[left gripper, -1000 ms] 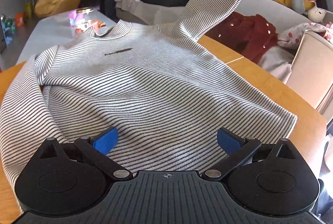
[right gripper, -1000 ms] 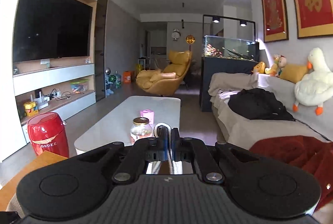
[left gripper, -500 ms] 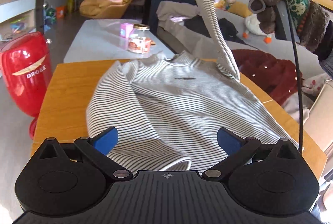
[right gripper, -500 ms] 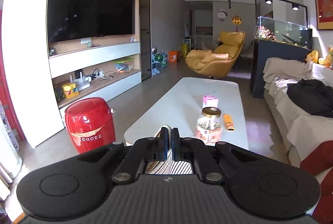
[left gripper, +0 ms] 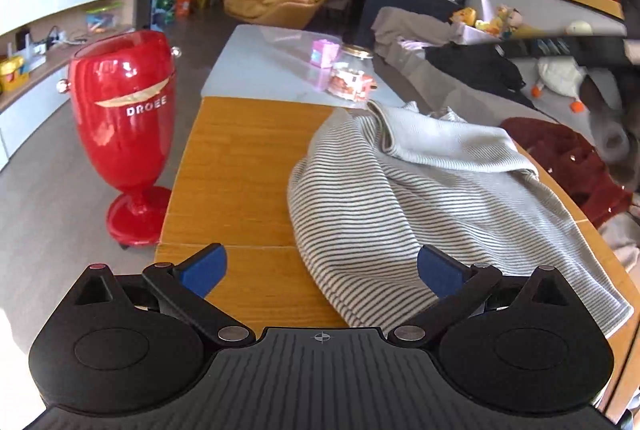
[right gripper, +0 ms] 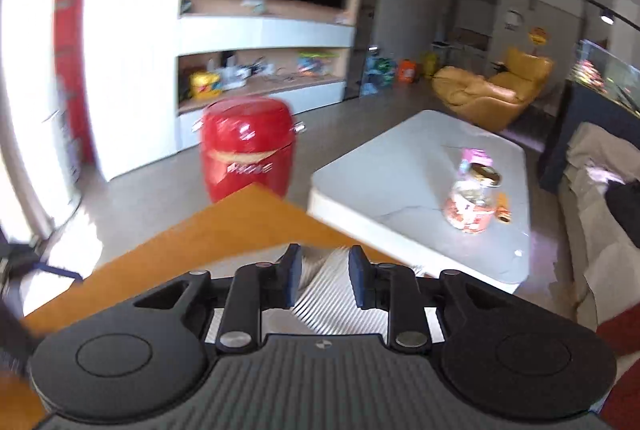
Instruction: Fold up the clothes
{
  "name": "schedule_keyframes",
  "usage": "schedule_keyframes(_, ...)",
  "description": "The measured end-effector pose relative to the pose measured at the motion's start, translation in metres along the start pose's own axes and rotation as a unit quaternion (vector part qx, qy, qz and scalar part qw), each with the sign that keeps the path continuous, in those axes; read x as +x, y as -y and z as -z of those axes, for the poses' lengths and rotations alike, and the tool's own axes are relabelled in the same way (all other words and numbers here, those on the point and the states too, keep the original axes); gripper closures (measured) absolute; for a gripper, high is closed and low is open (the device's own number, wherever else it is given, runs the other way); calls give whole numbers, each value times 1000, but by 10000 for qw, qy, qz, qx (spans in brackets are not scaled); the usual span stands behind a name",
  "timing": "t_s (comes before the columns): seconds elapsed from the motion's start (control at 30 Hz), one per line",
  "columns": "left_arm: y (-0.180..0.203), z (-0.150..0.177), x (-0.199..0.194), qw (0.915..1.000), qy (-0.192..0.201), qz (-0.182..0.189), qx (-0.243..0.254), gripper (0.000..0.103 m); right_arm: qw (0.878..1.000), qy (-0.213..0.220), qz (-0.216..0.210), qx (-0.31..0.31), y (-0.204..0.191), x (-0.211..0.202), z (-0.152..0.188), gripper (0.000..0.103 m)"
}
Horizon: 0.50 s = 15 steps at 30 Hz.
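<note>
Folding a striped sweater on a wooden desk

Lying on the right half of the wooden desk (left gripper: 240,170), the grey-and-white striped sweater (left gripper: 420,198) now has its right sleeve laid flat across the chest; half a second ago that sleeve hung in the air, pinched by the right gripper (right gripper: 322,280). That gripper's jaws, clenched then, now stand parted, released, with striped cloth showing between and below them. The left gripper (left gripper: 320,272) hovers over the sweater's near hem, jaws spread wide and holding nothing, as before. The sweater's long axis runs away from the left camera, collar at the far end toward a white coffee table (left gripper: 272,70), hem nearest. A red goblet-shaped bin (left gripper: 124,126) stands on the floor left of the desk.
</note>
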<state>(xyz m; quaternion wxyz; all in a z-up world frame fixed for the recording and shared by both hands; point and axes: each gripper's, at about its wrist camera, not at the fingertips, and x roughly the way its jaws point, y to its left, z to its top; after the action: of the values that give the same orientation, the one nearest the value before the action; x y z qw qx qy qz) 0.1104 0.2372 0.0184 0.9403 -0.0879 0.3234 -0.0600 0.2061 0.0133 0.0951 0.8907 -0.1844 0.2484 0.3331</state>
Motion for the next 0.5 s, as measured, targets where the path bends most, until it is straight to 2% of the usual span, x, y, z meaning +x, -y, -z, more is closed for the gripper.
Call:
schedule_keyframes(0.13,-15,-6,0,9991,56,-235,-336,0,9874,-498,-1088,-1040,-86,-12,44,75)
schedule_keyframes(0.2,-23,-9,-5,9981,100,-335,-510,0,9807,-604,-1285,-1341,-114,-11,58,75)
schedule_keyframes(0.33,-34,-13,-19,9957,228,-458,-776,0,9759,-479,-666,-2023,-136,5,70,77)
schedule_keyframes(0.37,-35,-14,-22,9950,255,-487,-834,0,9745,-413,-491,-2148,-136,10,69,86)
schedule_keyframes(0.4,-36,-15,-24,9945,268,-505,-874,0,9737,-308,-323,-2232,-133,14,65,99)
schedule_keyframes(0.5,-36,-19,-27,9936,291,-532,-950,0,9760,552,289,-2086,-104,5,12,99)
